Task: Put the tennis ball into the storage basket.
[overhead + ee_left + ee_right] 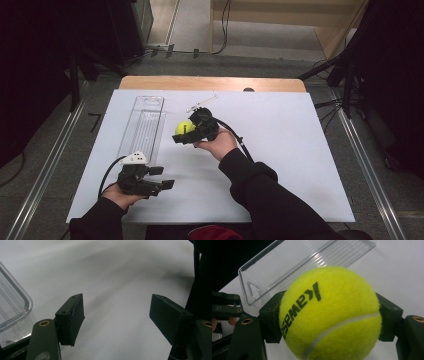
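Note:
A yellow-green tennis ball (183, 127) (329, 312) with black lettering is clamped between the jaws of my right gripper (186, 133) (329, 322), held just above the white table near its middle. To its left lies a long clear plastic tray (143, 125) (294, 262), lengthwise and empty. My left gripper (165, 177) (116, 320) rests low at the table's front left, jaws wide apart with only bare white surface between them. A corner of the clear tray (13, 307) shows beside its left jaw.
The white board (280, 150) covers a wooden table. A small clear, white-tipped object (201, 103) lies just beyond the right gripper. Black cables trail from both grippers. Metal rails and dark stands flank the table on the floor.

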Tool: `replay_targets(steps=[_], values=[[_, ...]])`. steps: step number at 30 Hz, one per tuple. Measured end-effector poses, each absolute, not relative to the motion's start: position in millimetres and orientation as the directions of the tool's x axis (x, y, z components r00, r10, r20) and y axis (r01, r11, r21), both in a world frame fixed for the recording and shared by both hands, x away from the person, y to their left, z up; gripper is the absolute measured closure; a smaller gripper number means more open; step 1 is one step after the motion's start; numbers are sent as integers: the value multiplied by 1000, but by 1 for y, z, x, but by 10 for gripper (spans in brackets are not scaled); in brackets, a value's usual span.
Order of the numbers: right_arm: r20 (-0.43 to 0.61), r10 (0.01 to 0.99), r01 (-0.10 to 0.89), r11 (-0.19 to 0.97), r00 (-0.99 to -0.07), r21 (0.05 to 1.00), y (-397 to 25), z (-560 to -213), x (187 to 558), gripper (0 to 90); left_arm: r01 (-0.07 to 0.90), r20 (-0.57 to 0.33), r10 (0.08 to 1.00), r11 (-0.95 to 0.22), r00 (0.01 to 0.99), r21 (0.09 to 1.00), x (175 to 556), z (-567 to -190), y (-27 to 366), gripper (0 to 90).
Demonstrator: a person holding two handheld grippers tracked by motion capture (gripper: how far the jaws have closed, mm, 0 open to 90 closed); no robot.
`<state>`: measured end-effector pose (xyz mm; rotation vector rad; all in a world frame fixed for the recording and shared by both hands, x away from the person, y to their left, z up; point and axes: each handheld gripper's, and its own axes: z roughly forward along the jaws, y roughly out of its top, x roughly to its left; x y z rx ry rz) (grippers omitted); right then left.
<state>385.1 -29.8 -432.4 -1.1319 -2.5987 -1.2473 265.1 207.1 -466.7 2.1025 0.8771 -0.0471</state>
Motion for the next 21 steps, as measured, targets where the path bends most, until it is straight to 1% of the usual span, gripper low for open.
replay_targets(steps=[21], values=[[326,584,619,416,-743,667,-7,-420,396,236,596,-318,570,-408,758,691,265,-466,207,286]])
